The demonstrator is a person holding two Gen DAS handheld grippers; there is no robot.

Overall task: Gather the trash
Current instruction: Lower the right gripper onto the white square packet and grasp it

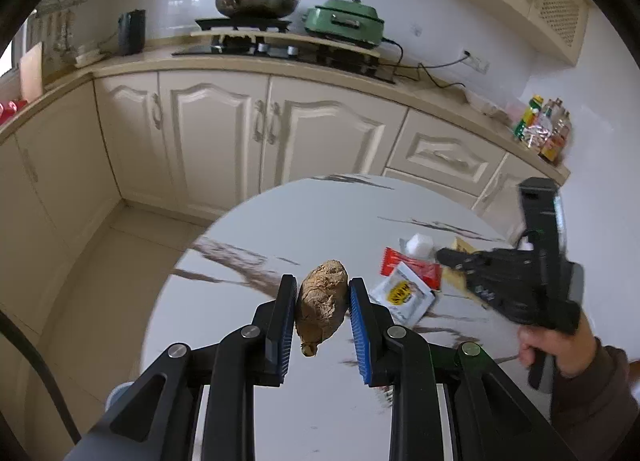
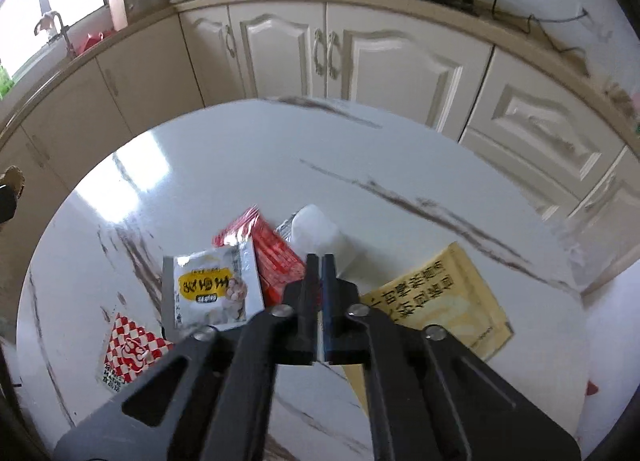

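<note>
Bright daylight from window [image 2: 28,13], glare on table [image 2: 152,157], fisheye-warped, blurred edges

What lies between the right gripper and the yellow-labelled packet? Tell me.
Nothing visible does. The packet lies uncovered on the table, just left of the shut right gripper. Its edge rests over the red wrapper, not under it.

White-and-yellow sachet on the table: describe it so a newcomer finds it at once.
Start at the round marble table and find the litter pile near its middle. The white-and-yellow sachet lies flat at the pile's left edge, overlapping the red wrapper. It alone is white with a yellow label bearing dark characters; the yellow paper bag on the right is yellow all over.
</note>
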